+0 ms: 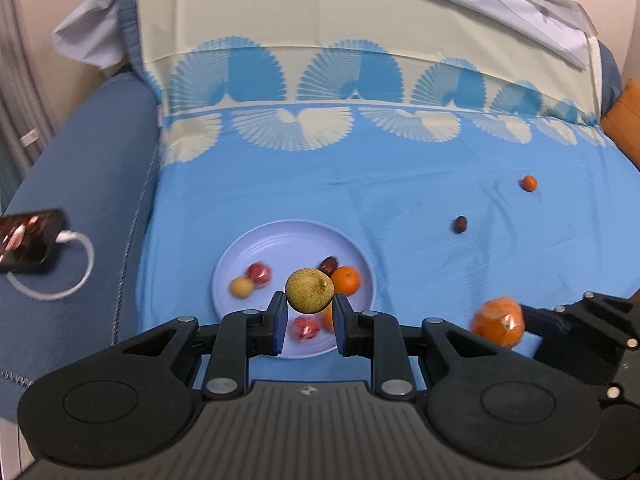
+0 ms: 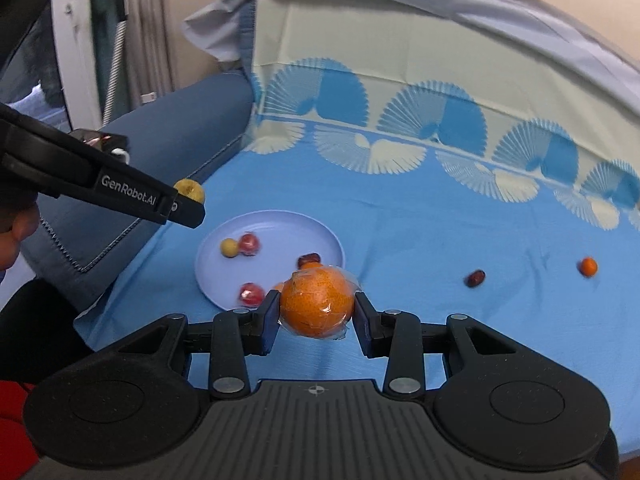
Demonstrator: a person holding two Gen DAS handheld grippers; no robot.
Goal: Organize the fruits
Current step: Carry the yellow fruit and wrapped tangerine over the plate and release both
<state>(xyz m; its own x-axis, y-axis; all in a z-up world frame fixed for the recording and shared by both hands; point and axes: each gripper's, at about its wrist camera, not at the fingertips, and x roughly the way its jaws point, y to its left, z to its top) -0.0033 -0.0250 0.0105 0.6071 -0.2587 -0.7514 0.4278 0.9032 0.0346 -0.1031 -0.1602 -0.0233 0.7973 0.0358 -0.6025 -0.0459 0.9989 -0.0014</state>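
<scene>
My left gripper (image 1: 310, 312) is shut on a yellow-green round fruit (image 1: 309, 290) and holds it above the pale blue plate (image 1: 280, 240). The plate holds several small fruits: a yellow one (image 1: 241, 287), red ones (image 1: 259, 273), a dark date (image 1: 328, 265) and a small orange (image 1: 346, 280). My right gripper (image 2: 316, 316) is shut on a plastic-wrapped orange (image 2: 317, 301), just right of the plate (image 2: 276, 224) and above the blue cloth. A loose date (image 2: 474, 278) and a small orange (image 2: 588, 266) lie on the cloth to the right.
The blue patterned cloth (image 1: 400, 200) covers a sofa seat and backrest. A phone (image 1: 28, 240) with a white cable lies on the left armrest. An orange cushion (image 1: 624, 120) sits at the far right. The person's hand (image 2: 16, 236) shows at left.
</scene>
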